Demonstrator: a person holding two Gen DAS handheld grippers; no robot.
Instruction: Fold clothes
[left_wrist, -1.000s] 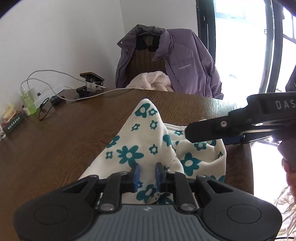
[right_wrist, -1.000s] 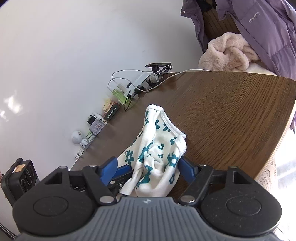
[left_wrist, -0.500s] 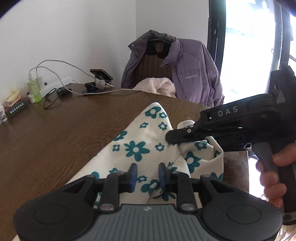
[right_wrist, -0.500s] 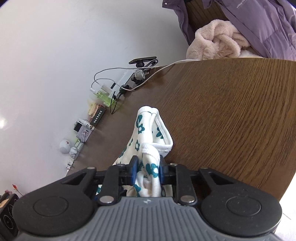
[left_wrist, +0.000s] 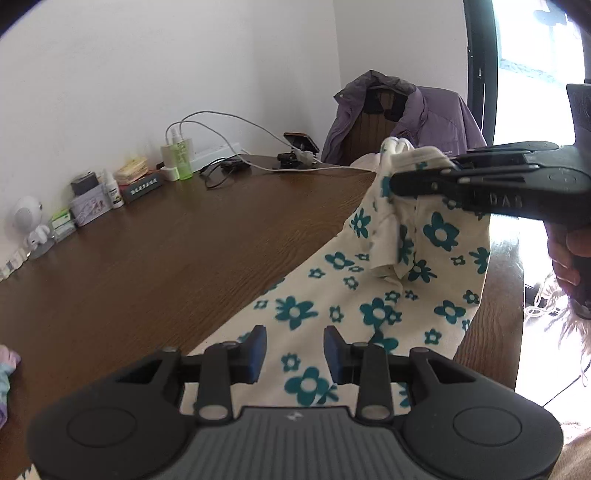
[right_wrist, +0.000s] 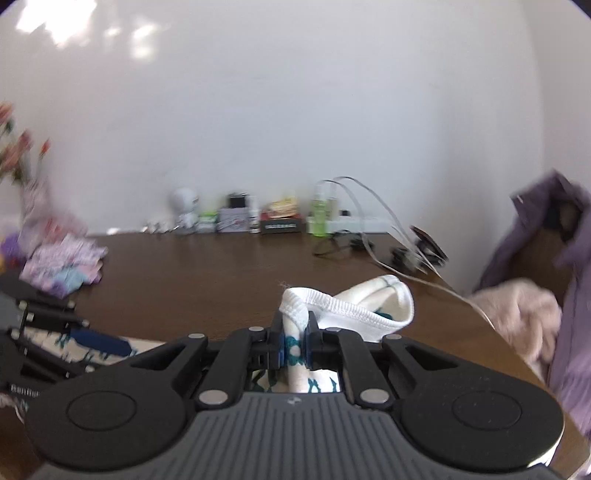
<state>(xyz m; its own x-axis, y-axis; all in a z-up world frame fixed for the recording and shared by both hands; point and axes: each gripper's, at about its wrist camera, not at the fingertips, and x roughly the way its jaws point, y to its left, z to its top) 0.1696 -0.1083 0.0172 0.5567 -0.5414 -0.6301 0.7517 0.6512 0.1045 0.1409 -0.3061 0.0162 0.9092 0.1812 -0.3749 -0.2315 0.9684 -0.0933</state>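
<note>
A cream garment with teal flowers (left_wrist: 373, 295) lies on the brown table (left_wrist: 155, 258) and stretches up to the right. My right gripper (left_wrist: 397, 184) is shut on its hem and holds that end lifted above the table; in the right wrist view the hem (right_wrist: 332, 306) bunches between the closed pads of that gripper (right_wrist: 293, 343). My left gripper (left_wrist: 293, 349) is open, low over the near part of the garment, with cloth showing between its blue pads (left_wrist: 258, 347).
A chair with a purple jacket (left_wrist: 417, 118) and a pink fleece (right_wrist: 524, 317) stands at the table's far end. Bottles, boxes, cables and a phone stand (left_wrist: 299, 147) line the wall edge. Folded pastel clothes (right_wrist: 62, 266) lie at the far left.
My left gripper has opened and let go of the garment. My right gripper closed on the hem, lifted it and swung round to face the wall.
</note>
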